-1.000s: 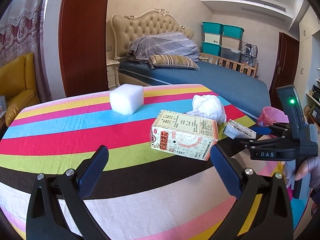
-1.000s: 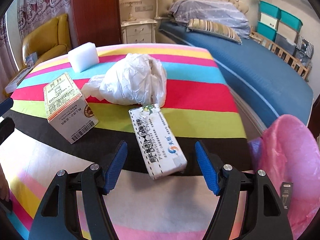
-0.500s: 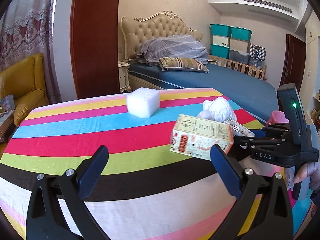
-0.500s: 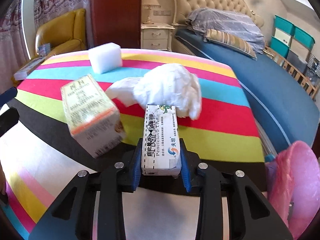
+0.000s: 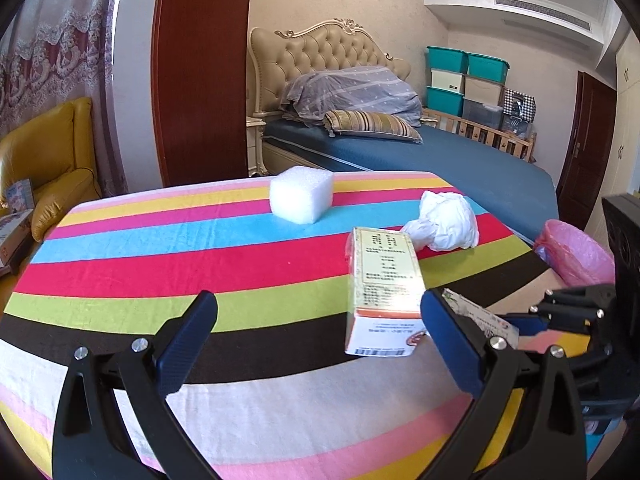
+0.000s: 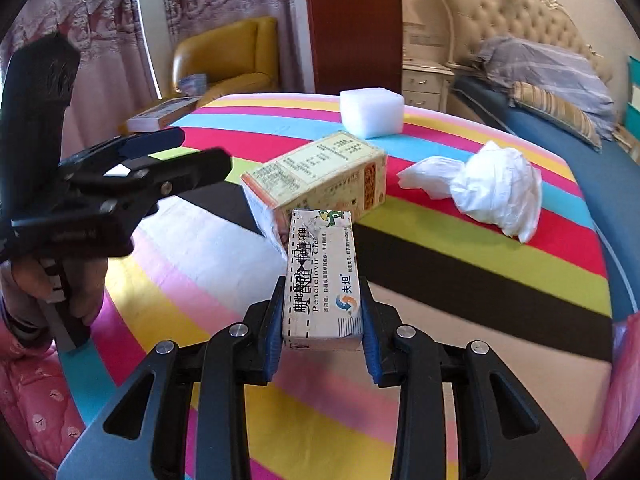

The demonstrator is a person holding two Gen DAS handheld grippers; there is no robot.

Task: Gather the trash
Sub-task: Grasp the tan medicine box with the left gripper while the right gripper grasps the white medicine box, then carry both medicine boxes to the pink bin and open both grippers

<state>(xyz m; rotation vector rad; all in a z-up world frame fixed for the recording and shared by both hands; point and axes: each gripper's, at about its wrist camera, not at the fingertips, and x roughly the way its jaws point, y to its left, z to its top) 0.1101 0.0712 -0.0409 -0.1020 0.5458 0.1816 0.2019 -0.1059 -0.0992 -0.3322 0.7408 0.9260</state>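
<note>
A bedroom, its bed behind a surface draped in bright striped cloth, where trash is being gathered. A pink-lined bin waits at the surface's edge, evidently the destination. Left to collect: a white foam block, a crumpled white bag and a yellow carton lying on its side. The left claw hangs wide apart and empty before that carton, likely its next pick. The right claw is clamped on a slim medicine box, lifted clear for disposal.
</note>
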